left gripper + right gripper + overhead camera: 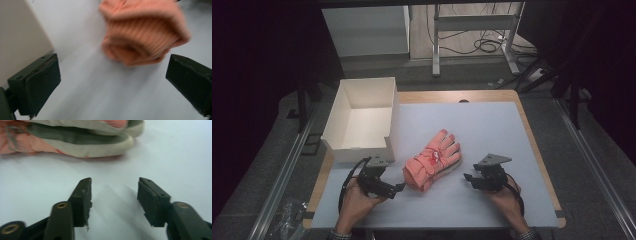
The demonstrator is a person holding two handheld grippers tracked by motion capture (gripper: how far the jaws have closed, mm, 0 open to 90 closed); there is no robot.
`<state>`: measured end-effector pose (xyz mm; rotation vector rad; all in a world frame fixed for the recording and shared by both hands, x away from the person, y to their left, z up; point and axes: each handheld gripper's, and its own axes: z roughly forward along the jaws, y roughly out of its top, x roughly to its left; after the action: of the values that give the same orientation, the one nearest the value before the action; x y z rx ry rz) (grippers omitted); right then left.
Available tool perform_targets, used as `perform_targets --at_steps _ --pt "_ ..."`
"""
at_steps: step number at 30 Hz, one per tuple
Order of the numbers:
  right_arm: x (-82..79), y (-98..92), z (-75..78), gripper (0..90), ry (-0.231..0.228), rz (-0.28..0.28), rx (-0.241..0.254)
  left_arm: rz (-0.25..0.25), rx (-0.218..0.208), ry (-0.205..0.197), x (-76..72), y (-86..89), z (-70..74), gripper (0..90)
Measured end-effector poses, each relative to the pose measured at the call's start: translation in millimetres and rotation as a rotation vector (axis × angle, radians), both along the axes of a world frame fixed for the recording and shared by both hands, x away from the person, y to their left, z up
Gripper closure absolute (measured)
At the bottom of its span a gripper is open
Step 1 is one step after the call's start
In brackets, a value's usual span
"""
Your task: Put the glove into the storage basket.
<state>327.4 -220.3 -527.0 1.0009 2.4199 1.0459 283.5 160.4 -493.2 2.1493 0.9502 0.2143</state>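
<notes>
Gloves (433,160) lie stacked mid-worktop, box (362,120) at ten o'clock unfilled; left hand-held gripper (398,188) and right hand-held gripper (468,178) both open, holding nothing.

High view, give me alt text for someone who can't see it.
A stacked pair of orange knitted gloves lies on a pale grey table mat between the left gripper and right gripper, both open. An open white cardboard box stands at left.

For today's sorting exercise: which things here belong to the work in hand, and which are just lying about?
In the work: pink gloves, left tool, right tool, both open.
Lying about: white box, plastic wrap on the floor, cables.
</notes>
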Motion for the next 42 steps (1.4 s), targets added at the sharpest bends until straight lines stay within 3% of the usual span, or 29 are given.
perform_targets --at_steps 5,8,15,20,23,29,32,39,42 --pt "3.9 -10.5 0.0 36.3 -0.005 -0.039 -0.013 -0.040 0.002 -0.004 5.7 -12.4 14.5 0.0" --pt "7.5 -21.6 1.3 32.2 -0.005 -0.064 -0.018 -0.068 0.028 -0.008 14.8 -28.6 23.3 0.0" --pt "12.4 -42.0 5.9 25.9 -0.012 -0.119 -0.021 -0.088 0.042 0.001 34.6 -54.5 27.7 0.0" --pt "15.2 -55.4 5.6 22.6 -0.028 -0.160 -0.033 -0.085 0.087 0.019 47.3 -72.4 18.4 0.0" --pt "17.5 -61.2 2.0 22.1 -0.017 -0.176 -0.047 -0.073 0.083 0.039 51.4 -80.7 9.0 0.0" --pt "18.6 -65.0 -1.4 20.9 -0.015 -0.177 -0.035 -0.074 0.183 0.050 51.6 -94.6 -12.4 0.0" --pt "18.7 -65.3 -1.5 20.8 -0.015 -0.177 -0.034 -0.077 0.184 0.062 50.6 -95.8 -18.1 0.0" --pt "18.7 -65.2 -2.0 20.7 -0.014 -0.178 -0.032 -0.090 0.257 0.092 48.5 -107.0 -36.4 0.0" --pt "18.7 -65.2 -2.1 20.7 -0.013 -0.178 -0.034 -0.070 0.250 0.097 46.1 -107.4 -36.9 0.9"
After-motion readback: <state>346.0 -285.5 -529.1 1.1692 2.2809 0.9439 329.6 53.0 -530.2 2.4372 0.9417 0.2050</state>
